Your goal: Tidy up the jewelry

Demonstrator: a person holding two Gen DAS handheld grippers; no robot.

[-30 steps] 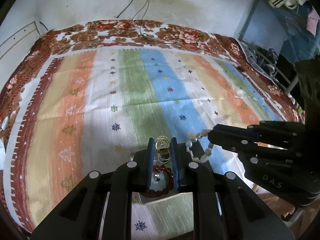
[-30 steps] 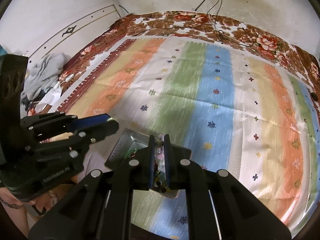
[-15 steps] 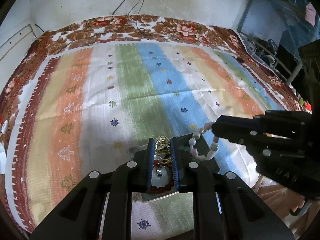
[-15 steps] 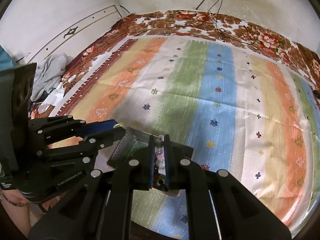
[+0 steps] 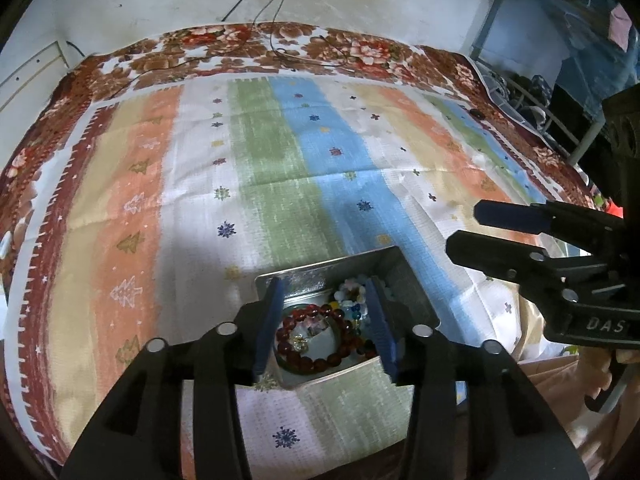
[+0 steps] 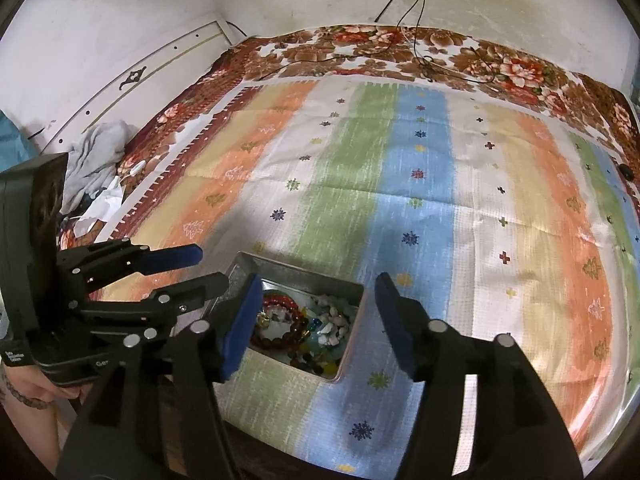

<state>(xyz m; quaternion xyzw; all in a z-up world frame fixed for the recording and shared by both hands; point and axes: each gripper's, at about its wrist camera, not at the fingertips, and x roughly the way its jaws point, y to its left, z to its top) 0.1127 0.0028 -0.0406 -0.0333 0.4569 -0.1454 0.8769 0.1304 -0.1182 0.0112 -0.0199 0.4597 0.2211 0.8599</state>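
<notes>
A silver metal tin (image 5: 396,270) (image 6: 354,322) sits on the striped cloth near its front edge. Inside lie a dark red bead bracelet (image 5: 314,338) (image 6: 280,322), a pale white bead string (image 5: 352,292) (image 6: 334,322), small gold pieces and mixed coloured beads. My left gripper (image 5: 324,290) is open and empty just above the tin, its blue-padded fingers on either side of the bracelet. My right gripper (image 6: 318,286) is open wide and empty above the tin. It also shows at the right of the left wrist view (image 5: 468,228).
The striped cloth (image 5: 260,176) covers a bed with a brown floral border. Black cables (image 6: 416,20) hang from the far wall onto the bed. Crumpled clothes (image 6: 92,152) lie left of the bed. A blue rack (image 5: 560,60) stands at the right.
Both grippers have opened. The gold pieces held by the left and the pale bead string held by the right now lie in the tin. Both grippers have drawn back slightly.
</notes>
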